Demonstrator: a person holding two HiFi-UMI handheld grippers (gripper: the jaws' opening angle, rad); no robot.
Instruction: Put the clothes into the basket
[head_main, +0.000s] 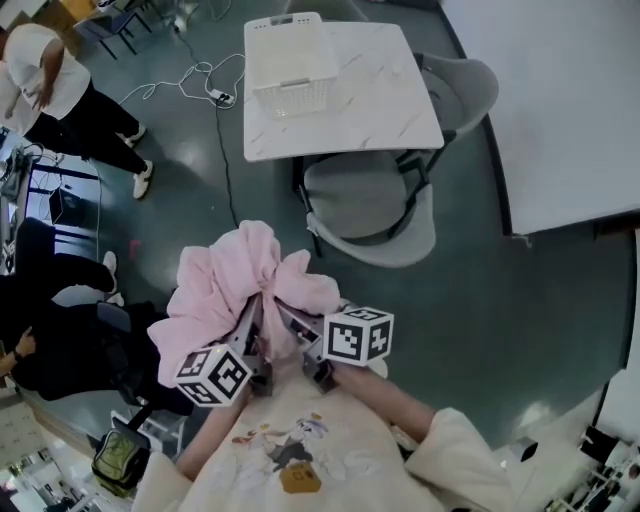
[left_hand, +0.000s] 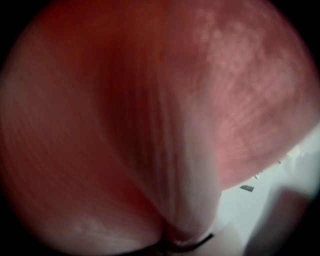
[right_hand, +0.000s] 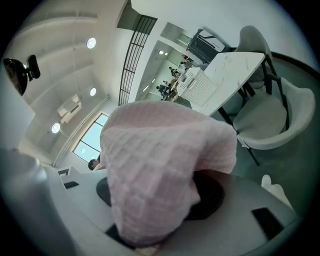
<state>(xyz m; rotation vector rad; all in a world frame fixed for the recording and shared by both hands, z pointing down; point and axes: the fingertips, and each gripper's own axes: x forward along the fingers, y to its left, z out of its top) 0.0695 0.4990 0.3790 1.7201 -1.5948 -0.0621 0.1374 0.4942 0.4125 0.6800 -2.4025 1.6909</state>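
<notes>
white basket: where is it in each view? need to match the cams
Head view: basket at top centre, on the marble table.
Left gripper view: not in it; the pink garment fills the frame.
Right gripper view: basket right of centre, upper half, on the table's far end.
Shared landmark: the marble table, with the grey chair beside it.

Marble table (head_main: 385, 95), grey chairs (head_main: 365, 195); dark glossy floor (head_main: 500, 300).

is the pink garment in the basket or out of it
Out. The pink garment is bunched, held in the air by the left gripper and right gripper; the white basket sits apart on the marble table.
</notes>
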